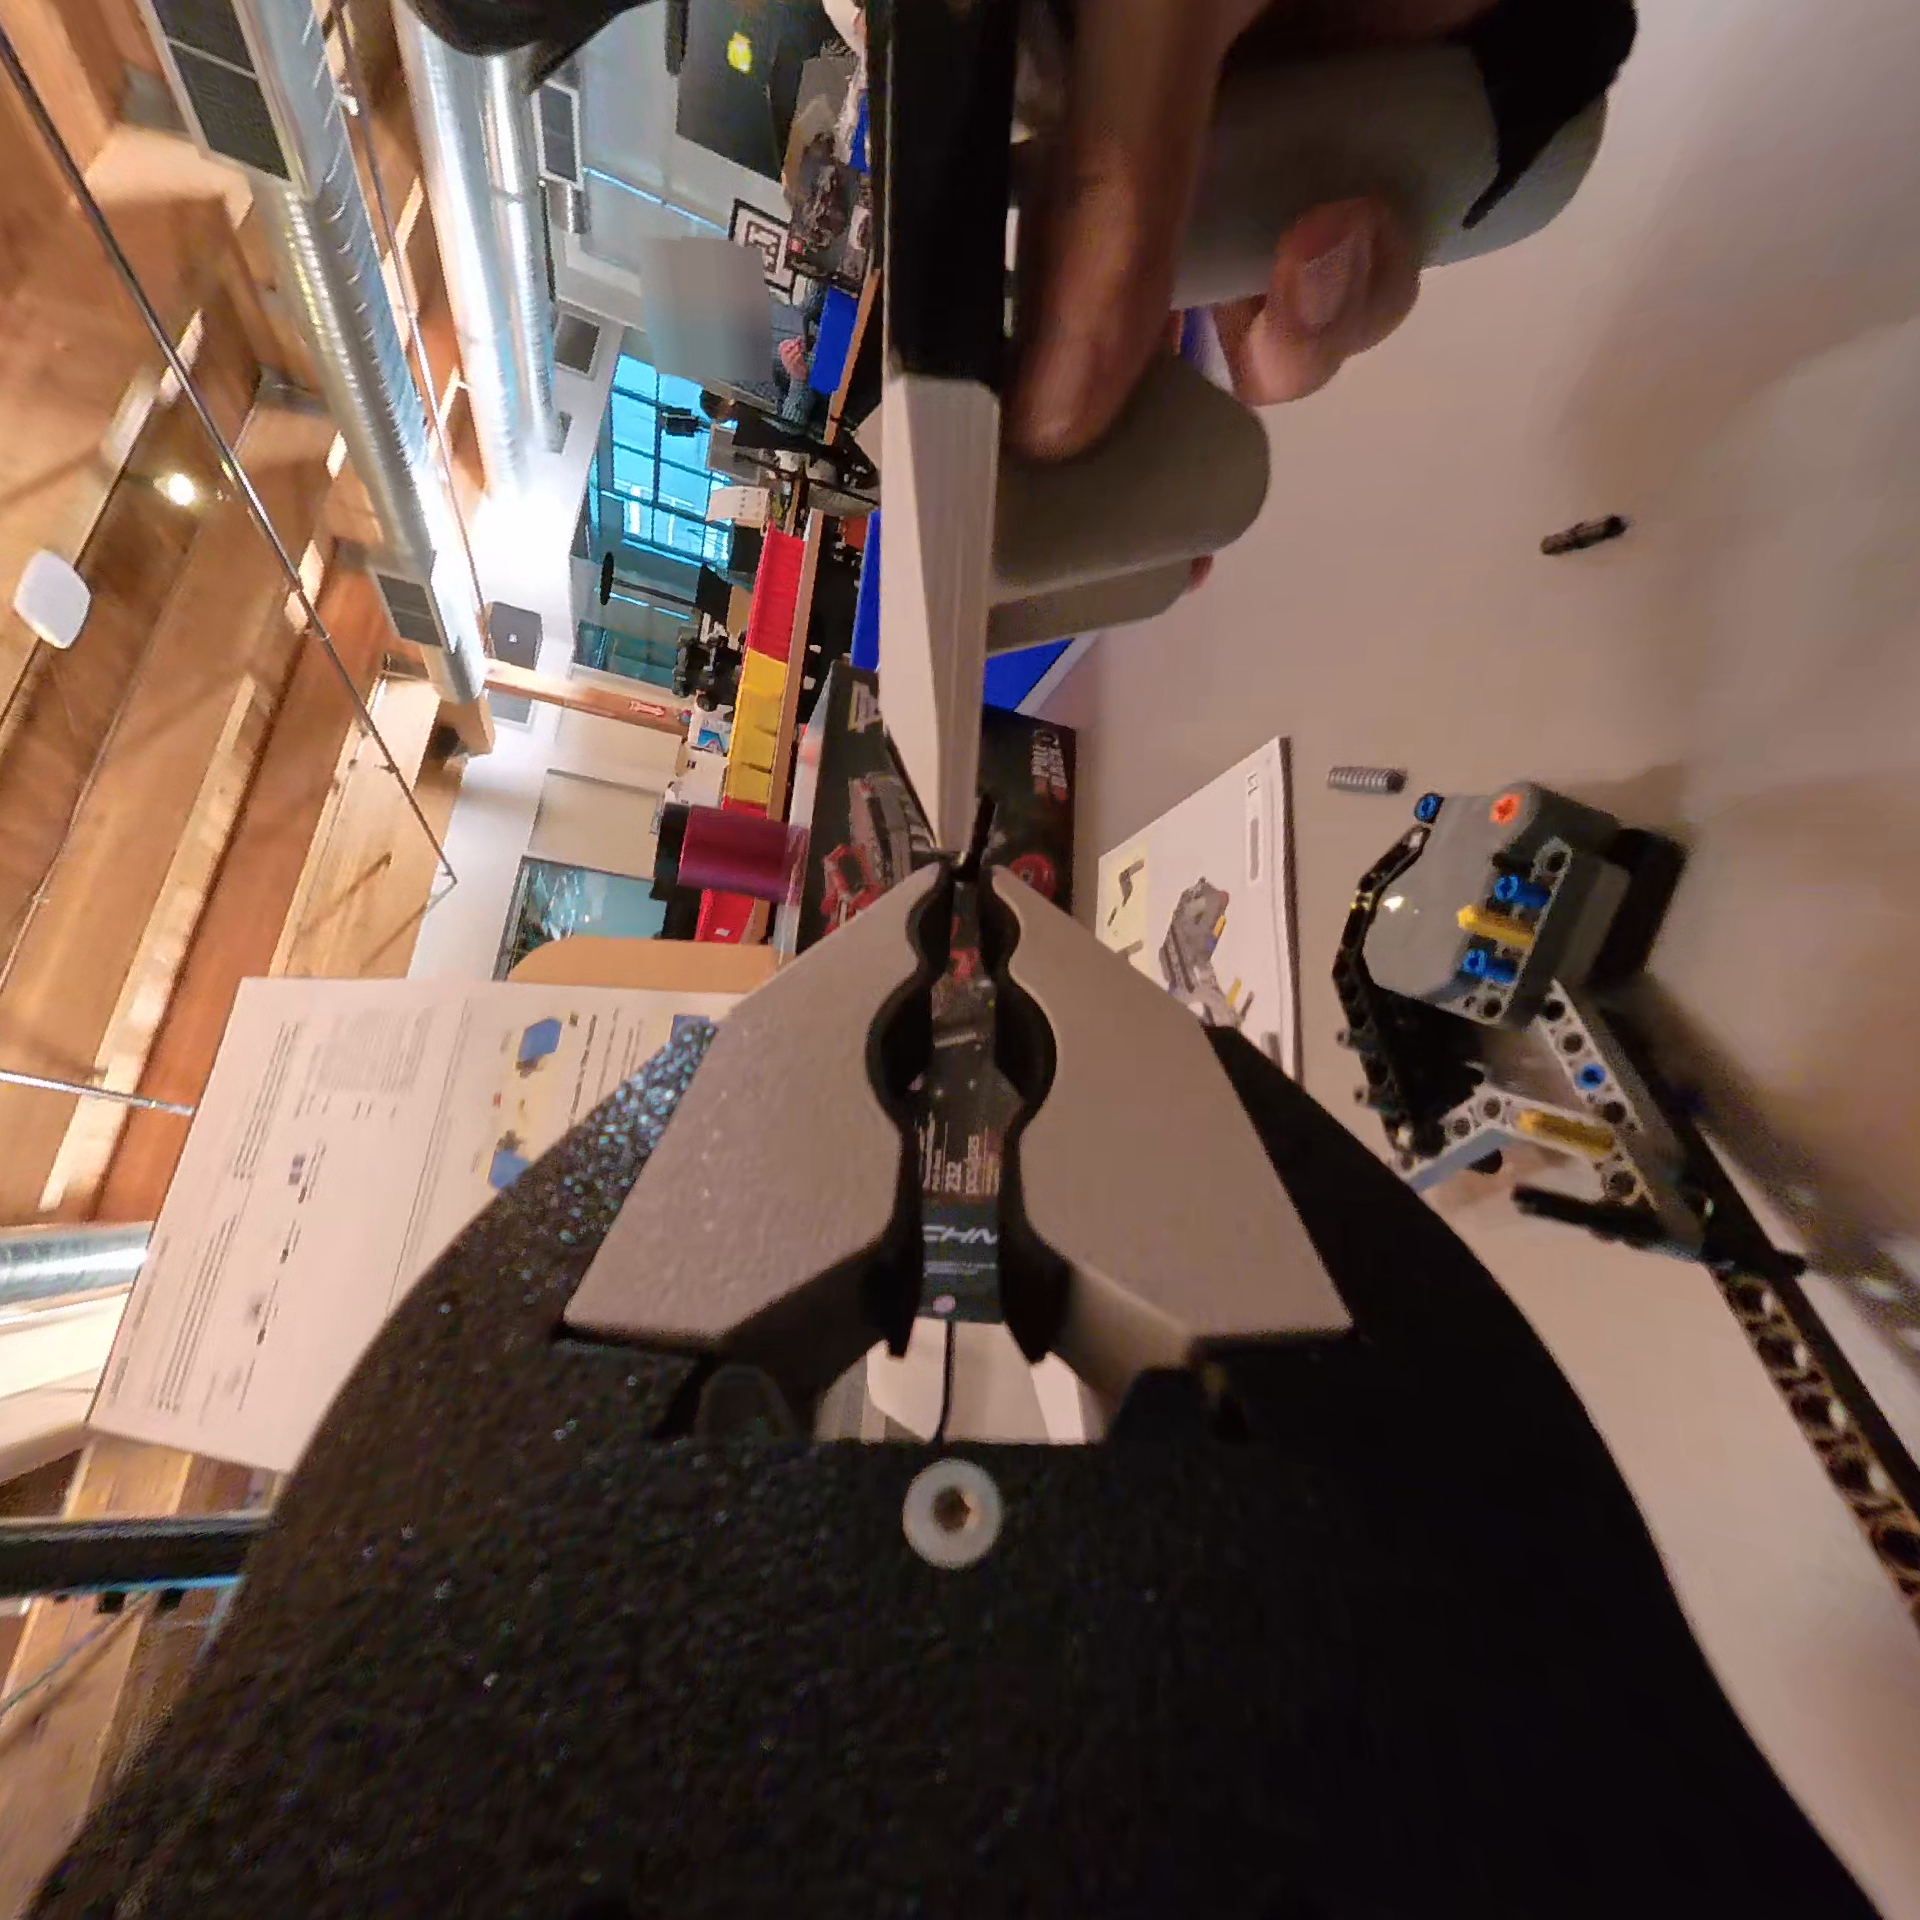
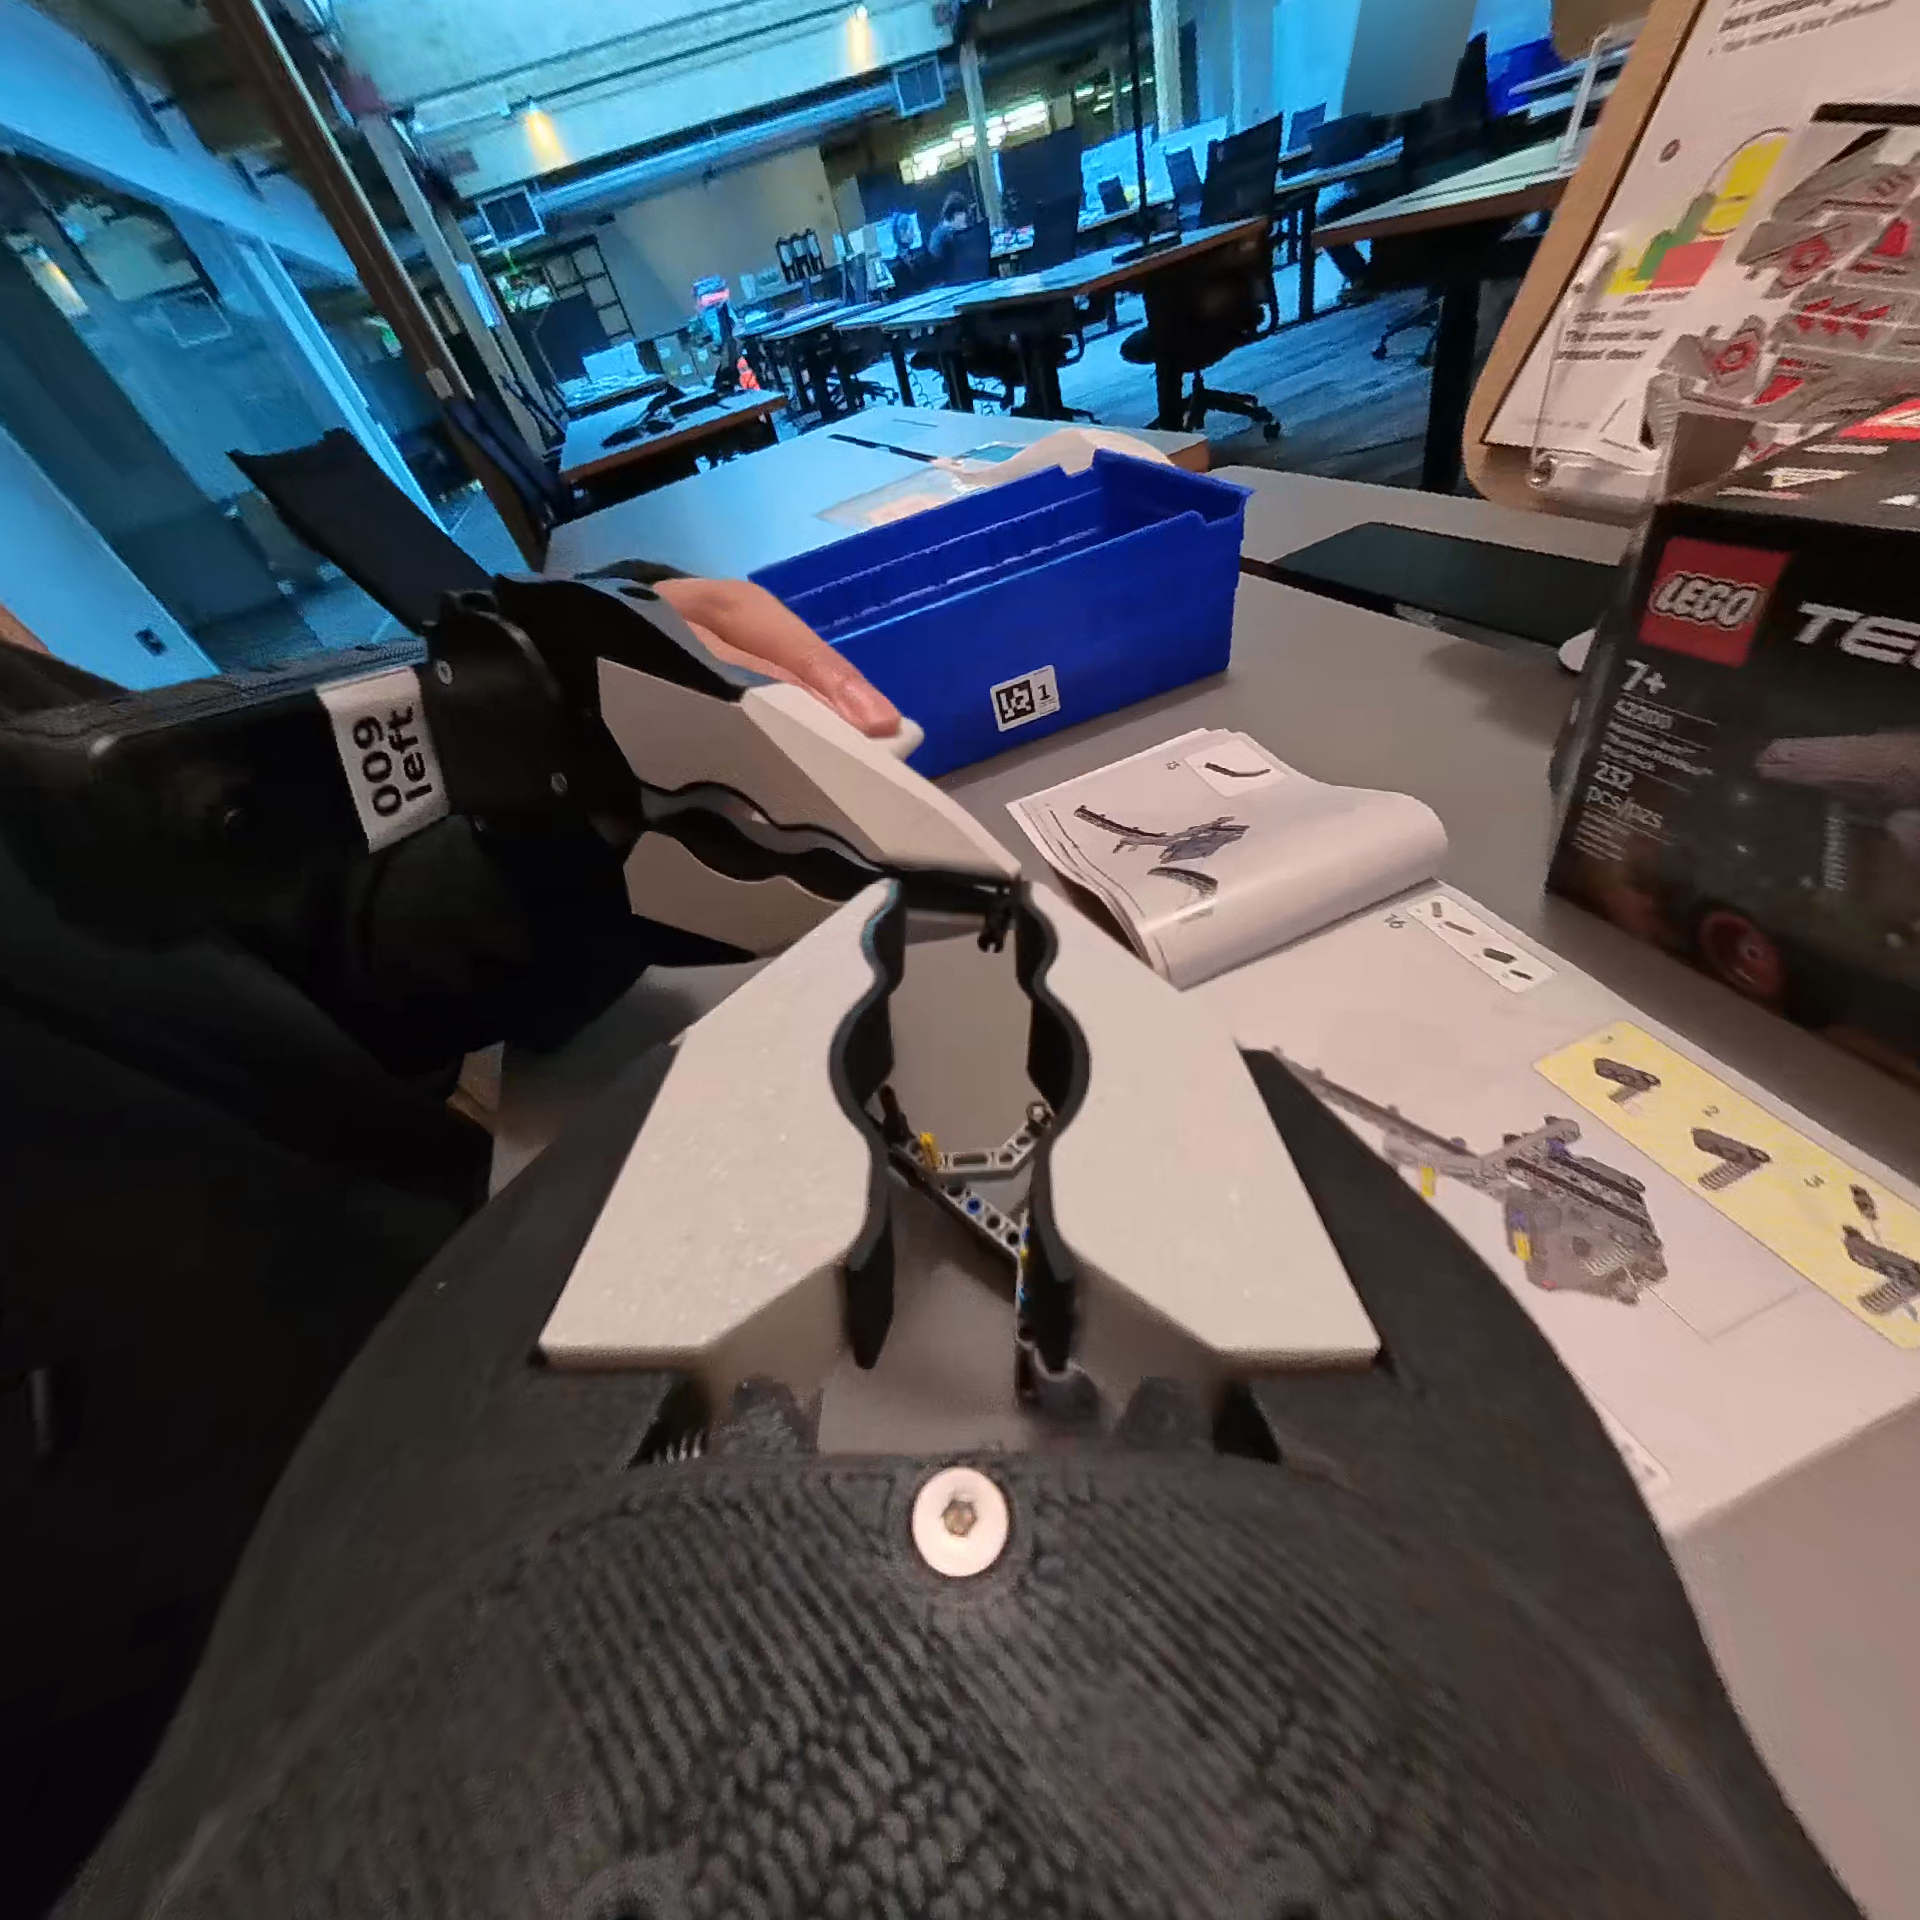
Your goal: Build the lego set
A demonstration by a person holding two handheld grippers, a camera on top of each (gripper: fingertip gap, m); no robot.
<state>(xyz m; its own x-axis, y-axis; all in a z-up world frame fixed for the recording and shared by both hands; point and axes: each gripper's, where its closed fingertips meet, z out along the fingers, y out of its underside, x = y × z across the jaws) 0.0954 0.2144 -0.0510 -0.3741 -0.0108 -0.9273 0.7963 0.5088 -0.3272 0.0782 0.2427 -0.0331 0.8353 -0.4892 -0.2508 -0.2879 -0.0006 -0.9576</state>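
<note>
You are pinching a small thin black piece (image 2: 995,914) right where the tips of your two grippers are meeting. It is tiny and mostly hidden by the tips, so its shape is hard to make out.

Your left gripper (image 1: 968,868) is nearly closed, with its tips pressing on that black piece. In the right wrist view the same gripper (image 2: 1003,883) is coming in from the left side, and its tips are sitting just above the tips of your right gripper (image 2: 961,902). Your right gripper's tips are also almost together around the piece, but I cannot tell how tightly they are gripping.

Below the left fingers, off to the right, the half-built model (image 1: 1496,997) is standing on the white table (image 1: 1558,644). It is grey and black with blue and yellow pins, and its lower end is getting cut off by the edge of the view. Between the right fingers you are seeing only a bit of a grey and black frame (image 2: 961,1169).

To the right of the right fingers the open instruction book (image 2: 1226,862) is lying flat. Past it the set's box (image 2: 1766,748) is standing, partly cut off. Beyond the tips a blue bin (image 2: 1039,603) is sitting on the table.

Your hand (image 1: 1164,239) is holding the right gripper's handle above the left fingers.
</note>
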